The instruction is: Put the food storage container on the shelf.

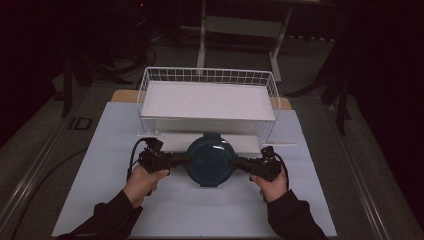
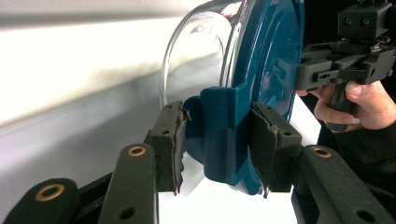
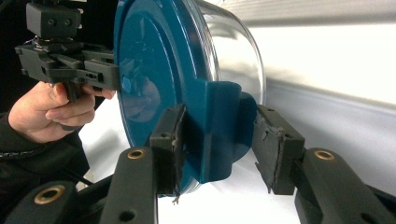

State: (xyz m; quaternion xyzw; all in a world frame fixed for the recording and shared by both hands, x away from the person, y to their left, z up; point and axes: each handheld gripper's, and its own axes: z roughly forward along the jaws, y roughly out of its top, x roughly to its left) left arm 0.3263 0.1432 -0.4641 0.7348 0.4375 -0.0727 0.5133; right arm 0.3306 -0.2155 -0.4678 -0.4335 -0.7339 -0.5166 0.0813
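A round clear glass bowl [image 2: 201, 46] with a dark blue lid [image 1: 210, 160] hangs between my two grippers, just in front of the wire basket. My left gripper [image 1: 181, 160] is shut on the lid's left side tab [image 2: 219, 126], both pads pressing it. On the opposite side, my right gripper [image 1: 239, 162] is shut on the other tab [image 3: 215, 121]. In the left gripper view the lid [image 2: 271, 56] stands on edge, with the right gripper [image 2: 345, 60] and its hand beyond. The right gripper view has the lid [image 3: 144, 70] and the left gripper [image 3: 65, 56] behind it.
A white wire basket [image 1: 210, 71] with a white shelf board inside stands at the back of the white mat [image 1: 200, 215]. A second lower level sits under it, just behind the bowl. Dark floor and table legs lie beyond.
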